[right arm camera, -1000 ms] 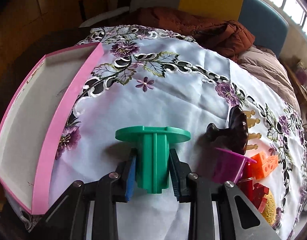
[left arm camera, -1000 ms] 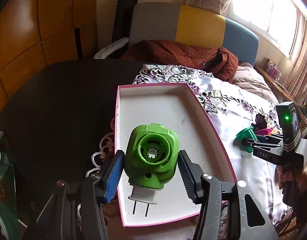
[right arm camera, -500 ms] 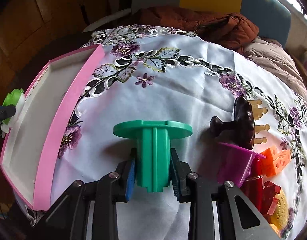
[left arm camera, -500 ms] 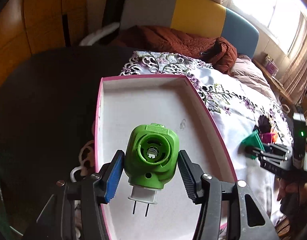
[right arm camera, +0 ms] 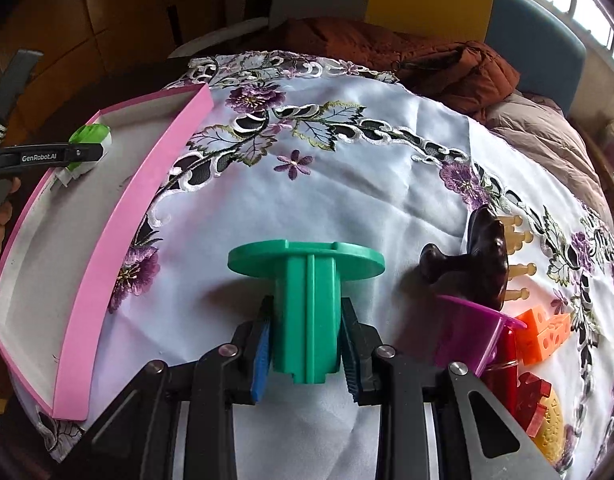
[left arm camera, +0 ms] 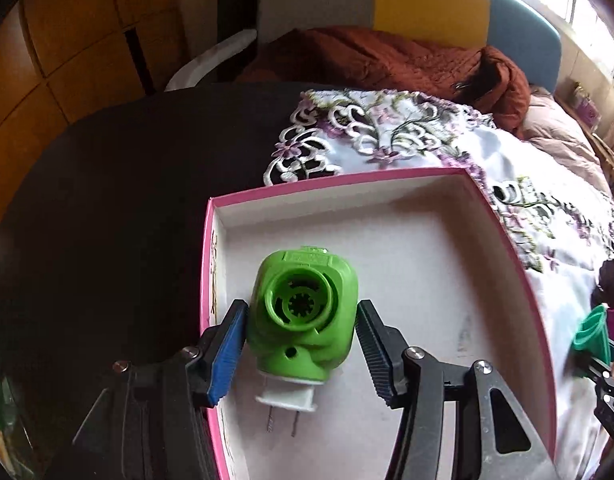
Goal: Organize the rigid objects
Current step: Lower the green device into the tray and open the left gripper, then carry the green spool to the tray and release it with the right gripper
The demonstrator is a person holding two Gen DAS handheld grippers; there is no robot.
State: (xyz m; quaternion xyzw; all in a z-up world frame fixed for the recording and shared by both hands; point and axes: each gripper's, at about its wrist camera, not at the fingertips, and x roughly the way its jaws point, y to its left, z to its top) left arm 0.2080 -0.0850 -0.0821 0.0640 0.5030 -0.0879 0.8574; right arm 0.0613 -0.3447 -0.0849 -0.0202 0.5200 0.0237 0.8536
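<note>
Green plastic fills the left gripper [left arm camera: 301, 344]: its two pads are clenched on the sides of the green plug-in device [left arm camera: 303, 316], with the white plug base and two metal prongs pointing back toward the camera. The device hangs over the near-left part of the pink-rimmed box [left arm camera: 503, 240], close to the left wall. From these views it cannot be told whether it touches the white floor.

The right gripper [right arm camera: 305, 350] is clenched on the ribbed stem of the teal flanged spool [right arm camera: 307, 280], held above the embroidered tablecloth [right arm camera: 347, 168], well right of the box. Near right of it lie a dark brown piece [right arm camera: 483, 264], a purple cup [right arm camera: 471, 332] and orange blocks [right arm camera: 543, 332].

Judged procedure for the placing step:
1. Lower the device until its underside bears on the box floor before the pads part.
2. Keep clear of the left wall, so that the blue pad has room to open.
3. Release evenly; the rounded body may roll toward the prongs.
4. Withdraw upward before the spool is brought over the right rim.
</note>
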